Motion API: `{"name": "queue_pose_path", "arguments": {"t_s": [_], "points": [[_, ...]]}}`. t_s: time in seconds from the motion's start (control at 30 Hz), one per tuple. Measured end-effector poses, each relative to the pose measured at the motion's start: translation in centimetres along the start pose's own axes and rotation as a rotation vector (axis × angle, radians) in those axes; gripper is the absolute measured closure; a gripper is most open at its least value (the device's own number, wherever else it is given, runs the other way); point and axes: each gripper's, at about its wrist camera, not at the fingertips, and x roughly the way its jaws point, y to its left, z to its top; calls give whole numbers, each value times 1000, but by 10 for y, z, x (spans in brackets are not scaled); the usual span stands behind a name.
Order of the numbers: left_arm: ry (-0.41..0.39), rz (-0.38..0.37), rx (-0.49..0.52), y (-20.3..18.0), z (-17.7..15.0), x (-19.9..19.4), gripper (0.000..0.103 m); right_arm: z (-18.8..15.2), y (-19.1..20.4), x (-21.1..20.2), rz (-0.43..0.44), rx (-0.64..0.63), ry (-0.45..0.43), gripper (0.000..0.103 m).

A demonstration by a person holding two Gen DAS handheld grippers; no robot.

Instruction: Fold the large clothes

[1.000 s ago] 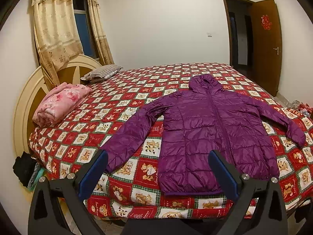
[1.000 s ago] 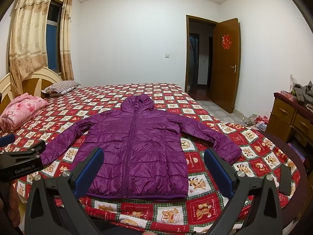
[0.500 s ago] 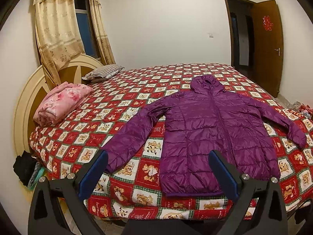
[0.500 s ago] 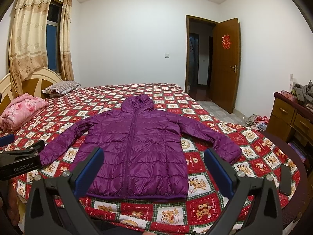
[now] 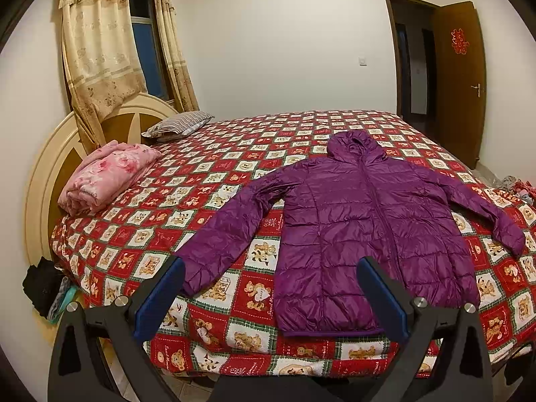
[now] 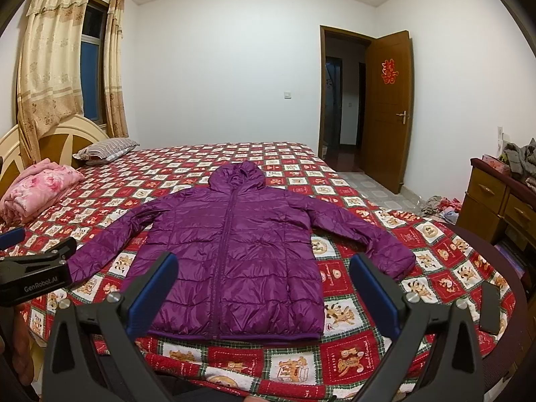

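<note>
A purple jacket (image 6: pixel 234 251) lies flat and face up on the bed (image 6: pixel 351 361), hood toward the far wall, zip closed, both sleeves spread out to the sides and its hem near the bed's near edge. The left gripper (image 5: pixel 271 298) and the right gripper (image 6: pixel 264 294) both hang short of that edge with their jaws wide apart, holding nothing and touching no cloth. A folded pink blanket (image 5: pixel 107 177) and a striped pillow (image 5: pixel 177 125) sit by the headboard (image 5: pixel 43 174), well apart from the jacket.
</note>
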Motion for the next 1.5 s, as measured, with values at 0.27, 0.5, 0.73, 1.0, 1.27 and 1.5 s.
{"name": "queue_pose_path", "arguments": {"t_s": [0.27, 0.5, 0.73, 1.0, 1.27, 1.5], "points": [[-3, 4, -4, 1, 2, -1, 1, 0, 1, -1, 4, 0, -7, 0], [-4, 4, -5, 2, 3, -1, 1, 0, 2, -2, 10, 3, -8, 0], [-6, 7, -4, 2, 3, -2, 1, 0, 3, -2, 12, 2, -12, 0], [-7, 6, -4, 2, 2, -2, 1, -1, 4, -3, 12, 2, -14, 0], [2, 19, -10, 4, 0, 3, 1, -2, 3, 1, 9, 5, -7, 0], [78, 58, -7, 8, -6, 59, 1, -14, -36, 41, -32, 58, 51, 0]]}}
